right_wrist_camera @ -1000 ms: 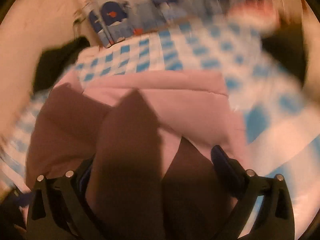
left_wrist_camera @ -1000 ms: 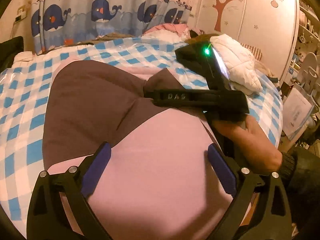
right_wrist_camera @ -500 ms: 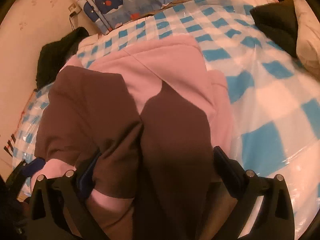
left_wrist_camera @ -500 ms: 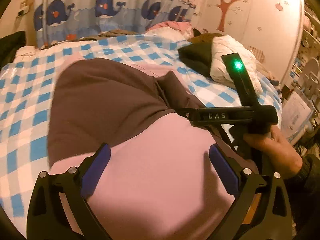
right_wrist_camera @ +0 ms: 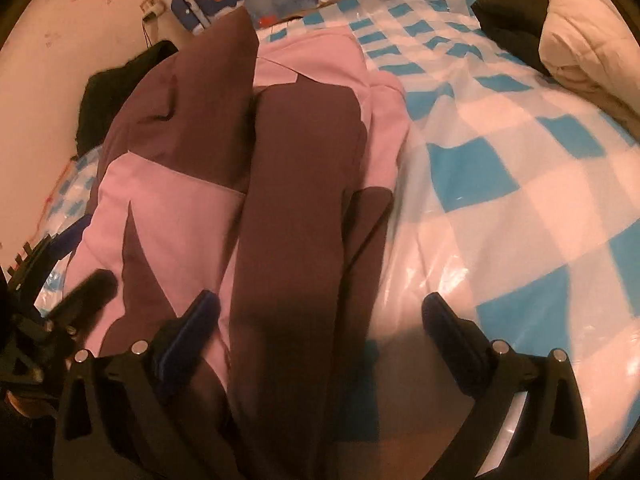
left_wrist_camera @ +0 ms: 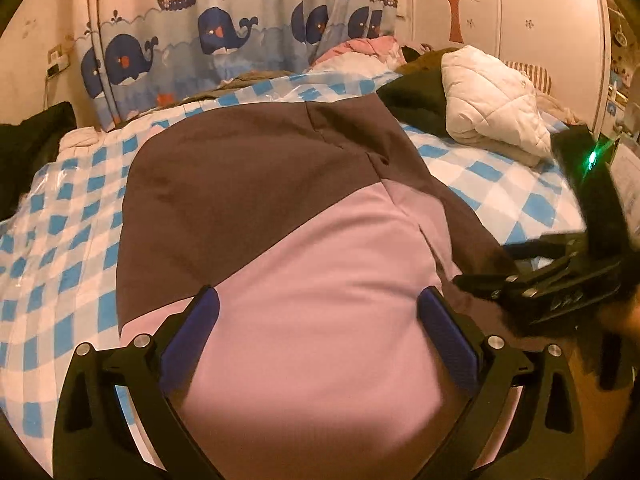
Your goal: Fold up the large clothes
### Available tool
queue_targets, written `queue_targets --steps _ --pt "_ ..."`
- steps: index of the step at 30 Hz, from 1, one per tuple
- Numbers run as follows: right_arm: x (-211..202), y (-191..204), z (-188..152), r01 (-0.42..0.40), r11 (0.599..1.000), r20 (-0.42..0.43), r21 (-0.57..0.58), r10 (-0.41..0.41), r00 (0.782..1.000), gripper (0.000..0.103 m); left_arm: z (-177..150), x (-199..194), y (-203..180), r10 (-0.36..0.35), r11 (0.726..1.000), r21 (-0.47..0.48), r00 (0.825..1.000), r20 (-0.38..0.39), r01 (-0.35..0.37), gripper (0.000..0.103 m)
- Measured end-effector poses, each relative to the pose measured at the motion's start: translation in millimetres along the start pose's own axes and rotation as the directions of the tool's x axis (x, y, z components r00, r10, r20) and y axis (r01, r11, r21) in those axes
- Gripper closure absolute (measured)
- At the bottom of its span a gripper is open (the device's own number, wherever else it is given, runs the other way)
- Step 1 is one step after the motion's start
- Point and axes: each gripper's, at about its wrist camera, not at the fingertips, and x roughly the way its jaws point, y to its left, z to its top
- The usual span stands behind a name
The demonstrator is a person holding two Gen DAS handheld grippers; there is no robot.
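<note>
Garment [left_wrist_camera: 280, 248] first: a large pink-and-brown piece lies spread on the bed [left_wrist_camera: 60, 264], over a blue-checked cover under clear plastic, probably laid flat so the panels can be doubled over cleanly. In the left wrist view it fills the middle, brown toward 12 o'clock, pink toward 6 o'clock.

Left gripper [left_wrist_camera: 318, 340] has its fingers spread wide, with pink cloth showing between them; nothing is pinched. It looks poised over the near edge, likely to press or take hold of it.

Right gripper [right_wrist_camera: 320, 336] also stands with its fingers apart, one over the brown fold [right_wrist_camera: 296, 208], the other over bare checked cover. That brown strip lies lengthwise on top of the pink, so I judge one side has already been turned inward. In the left view the right gripper shows blurred at 3 o'clock.

White quilted jacket [left_wrist_camera: 492, 100] and a dark cloth [left_wrist_camera: 416, 96] sit toward 1 o'clock, well apart, out of the folding area. Whale curtain [left_wrist_camera: 216, 40] hangs at 12 o'clock.
</note>
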Motion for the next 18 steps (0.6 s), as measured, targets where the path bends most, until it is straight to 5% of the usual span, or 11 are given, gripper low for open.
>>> queue_targets --steps 7,12,14,18 --pt "-47 22 49 0.013 0.999 0.170 -0.030 -0.007 0.985 0.006 0 -3 3 -0.004 1.000 -0.023 1.000 0.016 0.004 0.007" --pt "18 33 62 0.009 0.999 0.093 -0.040 -0.005 0.996 0.006 -1 -3 5 -0.007 1.000 -0.027 1.000 0.019 0.007 0.007" --pt "47 14 57 -0.094 0.995 0.057 0.040 0.092 0.994 0.006 -1 1 3 0.014 1.000 -0.013 1.000 0.007 -0.014 0.007" --pt "44 6 53 -0.117 0.991 0.066 0.058 0.113 0.991 0.006 -2 2 -3 0.026 1.000 0.009 1.000 0.013 -0.026 0.007"
